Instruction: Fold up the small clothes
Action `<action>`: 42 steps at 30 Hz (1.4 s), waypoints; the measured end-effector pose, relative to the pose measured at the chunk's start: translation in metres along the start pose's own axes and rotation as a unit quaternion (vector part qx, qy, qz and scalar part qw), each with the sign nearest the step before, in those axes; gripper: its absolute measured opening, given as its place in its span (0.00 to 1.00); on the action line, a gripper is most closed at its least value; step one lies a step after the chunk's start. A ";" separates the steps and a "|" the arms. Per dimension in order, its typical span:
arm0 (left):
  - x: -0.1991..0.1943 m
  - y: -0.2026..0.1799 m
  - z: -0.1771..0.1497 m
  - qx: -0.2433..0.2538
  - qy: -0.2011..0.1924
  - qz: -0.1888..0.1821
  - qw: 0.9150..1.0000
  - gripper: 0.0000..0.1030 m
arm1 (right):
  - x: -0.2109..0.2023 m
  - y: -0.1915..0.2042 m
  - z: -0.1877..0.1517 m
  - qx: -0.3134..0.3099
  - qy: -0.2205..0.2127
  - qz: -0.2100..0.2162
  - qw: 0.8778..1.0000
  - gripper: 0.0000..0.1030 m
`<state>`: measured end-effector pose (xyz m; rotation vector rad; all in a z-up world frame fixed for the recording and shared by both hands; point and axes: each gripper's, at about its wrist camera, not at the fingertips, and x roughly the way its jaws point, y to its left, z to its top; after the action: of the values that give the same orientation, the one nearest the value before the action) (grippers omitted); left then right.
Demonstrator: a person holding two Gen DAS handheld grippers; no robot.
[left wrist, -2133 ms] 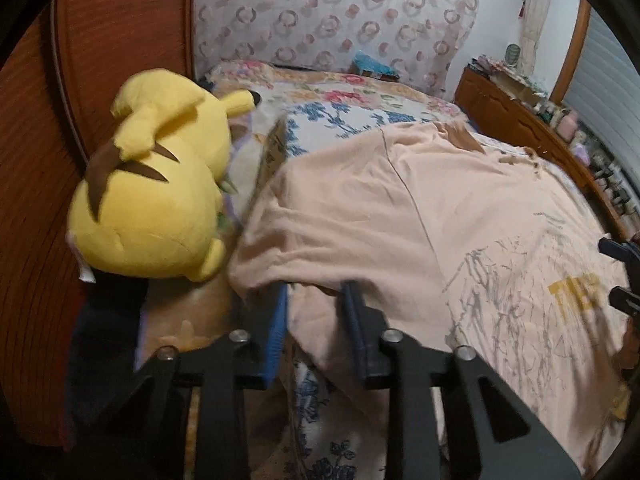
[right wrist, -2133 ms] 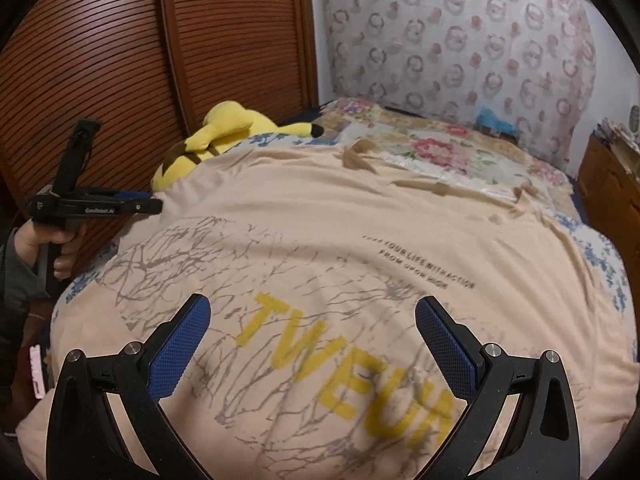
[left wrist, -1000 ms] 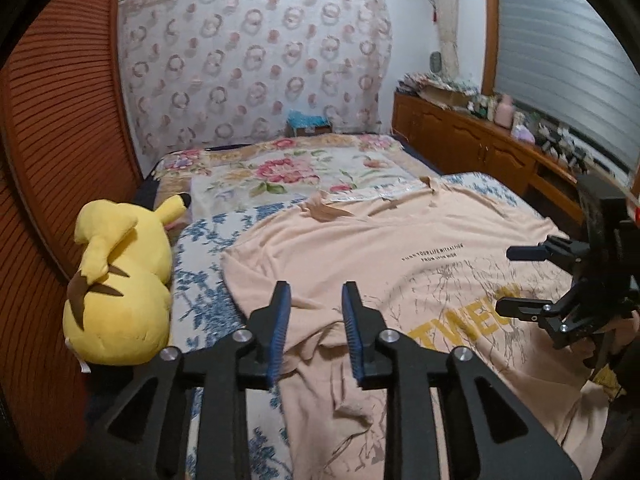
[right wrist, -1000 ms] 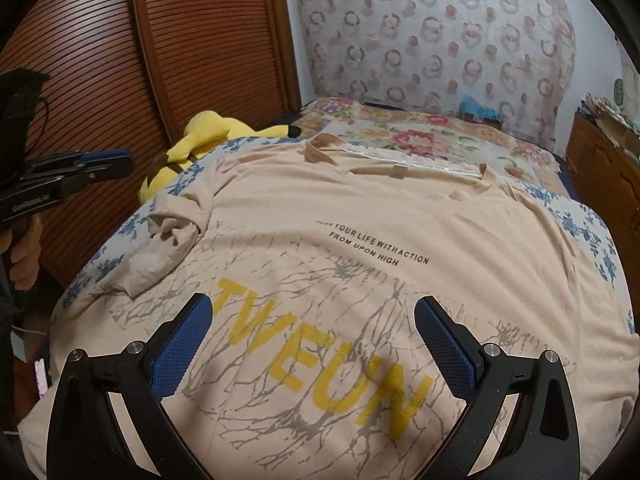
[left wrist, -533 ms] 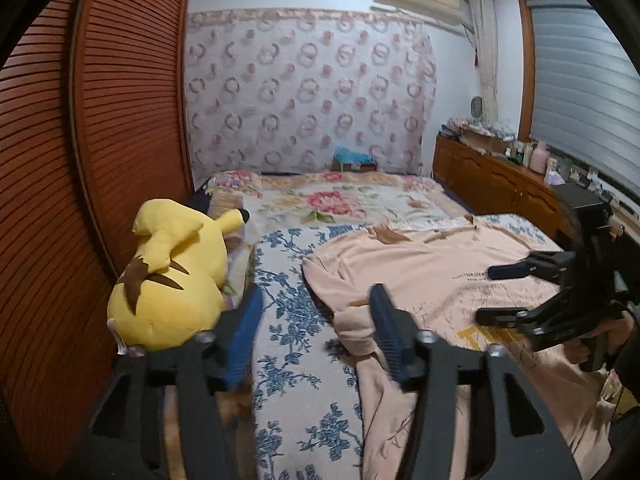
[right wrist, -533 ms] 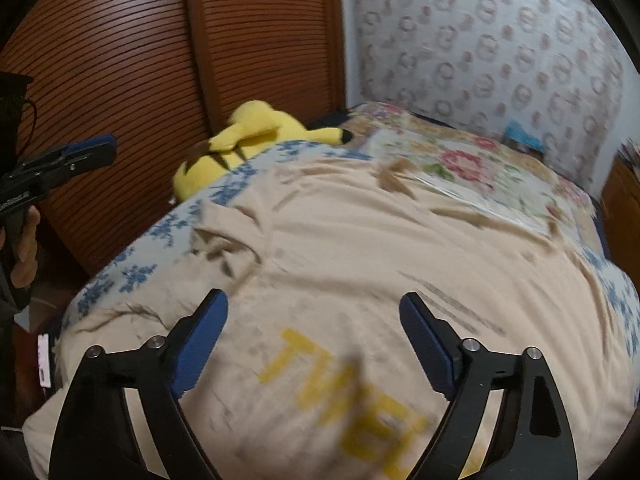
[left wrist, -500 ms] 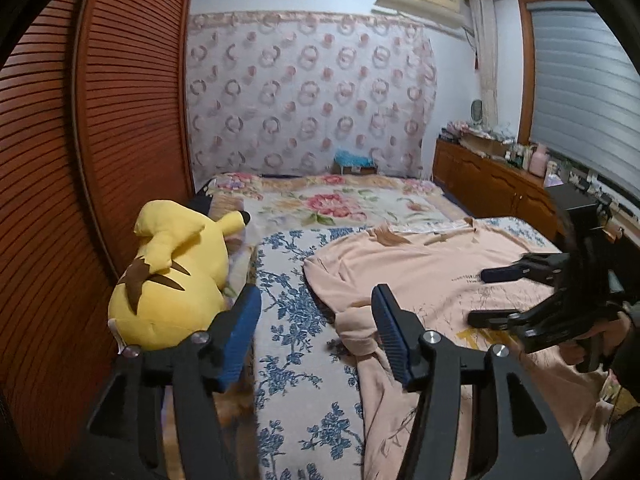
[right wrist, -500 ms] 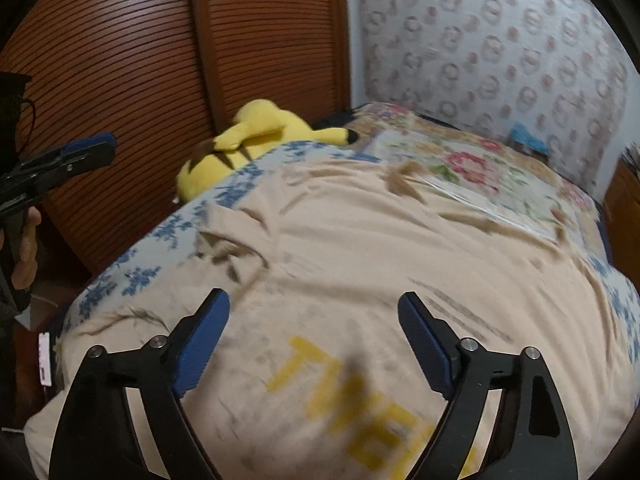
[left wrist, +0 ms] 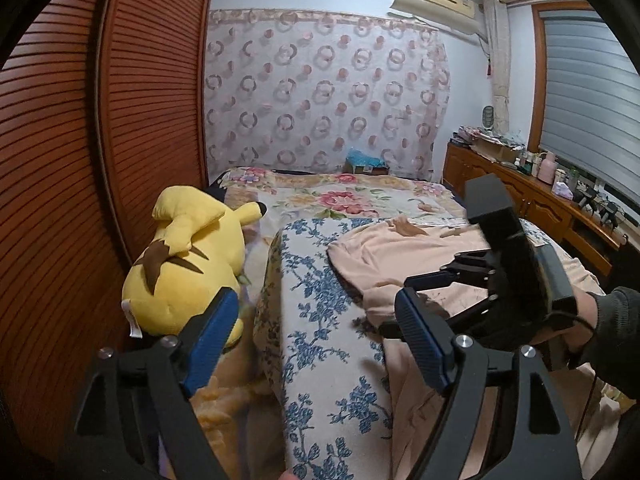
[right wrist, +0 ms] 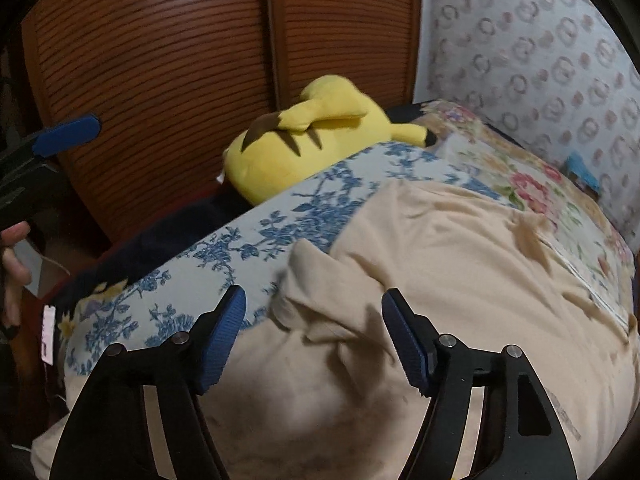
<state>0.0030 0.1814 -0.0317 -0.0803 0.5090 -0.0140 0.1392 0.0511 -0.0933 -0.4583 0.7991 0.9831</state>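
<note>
Shirt: the peach shirt point(right wrist: 460, 280) lies flat on the bed point(left wrist: 320, 320), on the blue flower sheet. One sleeve point(right wrist: 316, 296) is now folded in and sits in a lumpy heap on the shirt's near edge.

Change: a moment ago my left tongs pinched that sleeve. Now they have let go and pulled away to the side.

Left tongs: my left tongs point(left wrist: 320, 336) are wide apart and hold nothing. They hang over the bare sheet, next to the yellow plush toy point(left wrist: 188, 264).

Right tongs: my right tongs point(right wrist: 314, 332) are wide apart too, with nothing in them. They have swung over and now point right at the lumpy sleeve, very near it. I cannot tell if they touch the cloth.

Blur: the right view is smeared, so I think this hand is on the move.

What it means: I think the first sleeve fold is done but messy. It may need a tidy pull flat. The far sleeve and the body fold are not done yet.
</note>
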 end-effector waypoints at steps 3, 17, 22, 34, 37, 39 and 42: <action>0.003 0.001 -0.004 -0.004 0.004 -0.001 1.000 0.78 | 0.017 0.002 0.002 -0.010 0.021 -0.019 1.000 0.65; 0.019 -0.012 -0.015 -0.006 0.025 -0.018 1.000 0.78 | -0.024 -0.055 0.007 0.051 -0.039 -0.078 0.995 0.06; 0.024 -0.015 -0.017 -0.007 0.031 -0.019 0.999 0.78 | -0.038 -0.097 -0.007 0.125 -0.020 -0.141 0.982 0.21; 0.039 -0.022 -0.019 -0.007 0.052 -0.021 0.998 0.78 | -0.061 -0.107 -0.042 0.129 -0.023 -0.134 0.982 0.49; 0.041 -0.023 -0.020 -0.009 0.055 -0.019 0.998 0.78 | -0.065 -0.098 -0.048 0.125 -0.023 -0.112 0.986 0.49; 0.041 -0.023 -0.022 -0.009 0.057 -0.018 0.998 0.78 | -0.064 -0.086 -0.047 0.116 -0.024 -0.096 0.988 0.49; 0.040 -0.022 -0.023 -0.011 0.058 -0.018 0.998 0.78 | -0.059 -0.064 -0.043 0.100 -0.021 -0.065 0.993 0.49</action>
<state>0.0272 0.1561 -0.0695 -0.1104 0.6245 -0.0477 0.1600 -0.0427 -0.0753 -0.3120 0.8101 0.7806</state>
